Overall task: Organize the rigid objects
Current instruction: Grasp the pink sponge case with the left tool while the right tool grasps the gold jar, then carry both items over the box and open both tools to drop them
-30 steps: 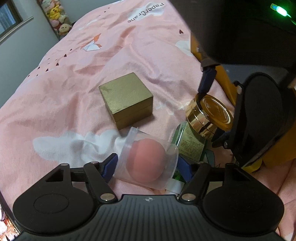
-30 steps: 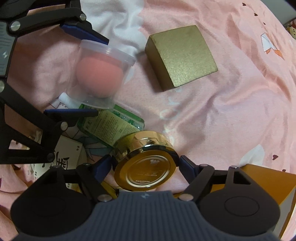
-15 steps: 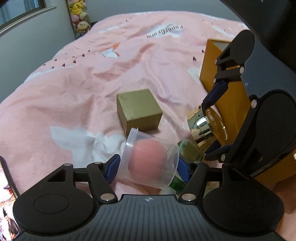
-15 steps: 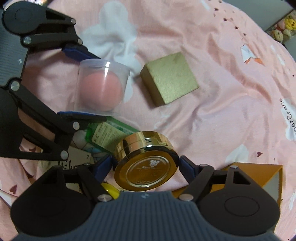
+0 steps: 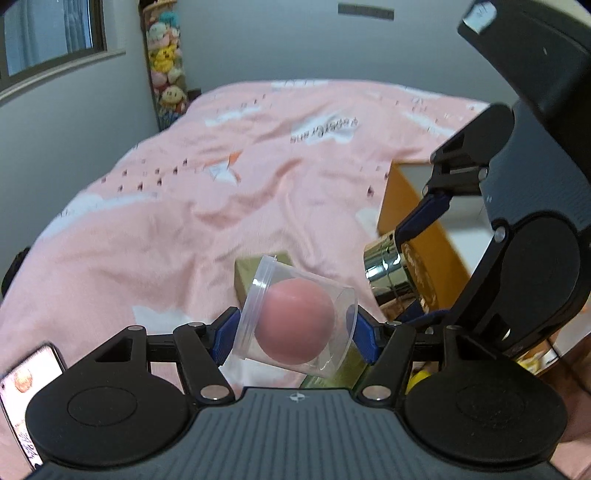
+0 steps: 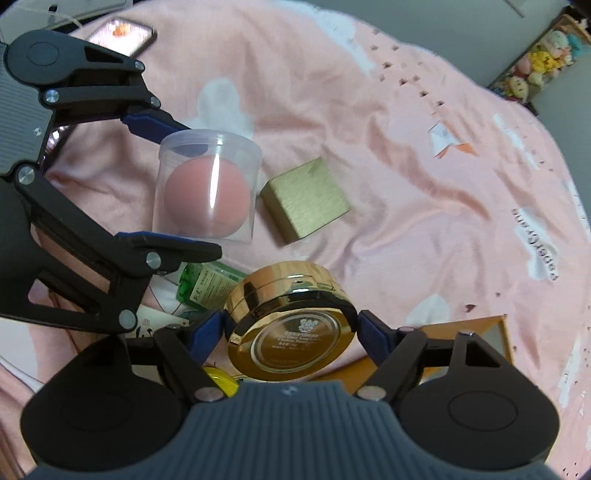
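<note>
My left gripper (image 5: 295,330) is shut on a clear plastic cup with a pink ball inside (image 5: 295,325) and holds it above the pink bedspread; the cup also shows in the right wrist view (image 6: 207,192). My right gripper (image 6: 291,332) is shut on a round gold tin (image 6: 291,336), held just right of the left gripper; the tin shows in the left wrist view (image 5: 391,266). A gold cube box (image 6: 306,199) lies on the bed beyond both.
An open orange box (image 6: 461,332) sits at the right, also seen in the left wrist view (image 5: 410,206). A green packet (image 6: 207,284), paper cards and a yellow item lie below the grippers. A phone (image 6: 122,35) lies at the left. Plush toys (image 5: 166,62) stand by the wall.
Both grippers have lifted away from the bed with their objects and tilted up. The gold cube box now looks smaller and farther away.
</note>
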Demonstrator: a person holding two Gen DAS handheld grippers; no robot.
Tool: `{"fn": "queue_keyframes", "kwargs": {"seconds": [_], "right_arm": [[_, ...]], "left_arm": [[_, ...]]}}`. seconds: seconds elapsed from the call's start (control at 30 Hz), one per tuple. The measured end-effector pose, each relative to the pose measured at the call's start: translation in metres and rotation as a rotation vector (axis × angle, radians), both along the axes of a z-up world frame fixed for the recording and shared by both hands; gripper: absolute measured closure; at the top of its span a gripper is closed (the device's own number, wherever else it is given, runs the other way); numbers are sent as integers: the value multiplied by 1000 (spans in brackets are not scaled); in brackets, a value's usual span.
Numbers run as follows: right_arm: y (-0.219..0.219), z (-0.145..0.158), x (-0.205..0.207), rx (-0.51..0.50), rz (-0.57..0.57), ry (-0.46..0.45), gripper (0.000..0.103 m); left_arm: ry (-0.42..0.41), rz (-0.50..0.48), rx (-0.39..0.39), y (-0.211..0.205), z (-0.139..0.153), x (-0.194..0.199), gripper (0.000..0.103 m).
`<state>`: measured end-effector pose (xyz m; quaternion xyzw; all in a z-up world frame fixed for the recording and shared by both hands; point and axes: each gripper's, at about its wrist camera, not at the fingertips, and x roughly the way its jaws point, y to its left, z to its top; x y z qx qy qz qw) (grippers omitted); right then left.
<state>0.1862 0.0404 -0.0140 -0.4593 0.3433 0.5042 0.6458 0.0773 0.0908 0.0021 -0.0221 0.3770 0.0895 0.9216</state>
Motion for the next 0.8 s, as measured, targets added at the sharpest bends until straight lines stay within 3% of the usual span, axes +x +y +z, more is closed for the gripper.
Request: {"fn": "queue_keyframes", "kwargs": {"seconds": [0.5,0.67,0.8], "right_arm": [[-68,52,9,102,-147,-99,26],[-94,51,28,86,-237,-88,26],[-117,34,43,30,-301,-74,26]], "left_arm": [[-124,-142,-2,-47,37,16,29],[-132,-255,3,-73,33,32,29],[-97,-365,24,-98,23,48,29]]}}
